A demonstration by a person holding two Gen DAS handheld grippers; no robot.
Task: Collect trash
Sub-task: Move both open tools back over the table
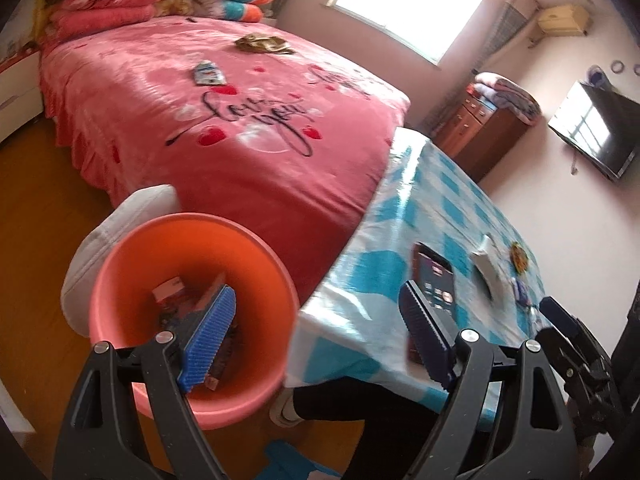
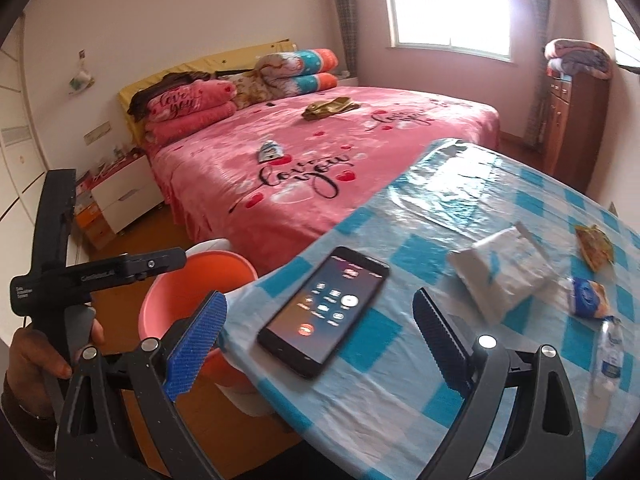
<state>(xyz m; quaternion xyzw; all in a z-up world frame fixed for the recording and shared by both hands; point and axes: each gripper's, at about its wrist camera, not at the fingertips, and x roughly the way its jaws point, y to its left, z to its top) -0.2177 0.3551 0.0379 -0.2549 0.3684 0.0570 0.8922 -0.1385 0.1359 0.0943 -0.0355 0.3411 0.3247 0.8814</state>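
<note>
1. The orange bucket (image 1: 192,280) holds trash that sits in shadow, partly behind a gripper finger; the items cannot be told apart.
2. The small bottle (image 2: 610,354) at the counter's (image 2: 400,392) right edge is blurred.
3. The wrapper (image 2: 271,151) on the bed (image 2: 240,176) is too small to read.

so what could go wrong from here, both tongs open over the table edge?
1. The phone lies between the right tongs, lit and unlike trash; closing now might grab it instead of the white packet.
2. The orange bin sits below the table edge; a sweep could knock the phone in.
3. The small bottle lies near the table's near edge and might roll off.
</note>
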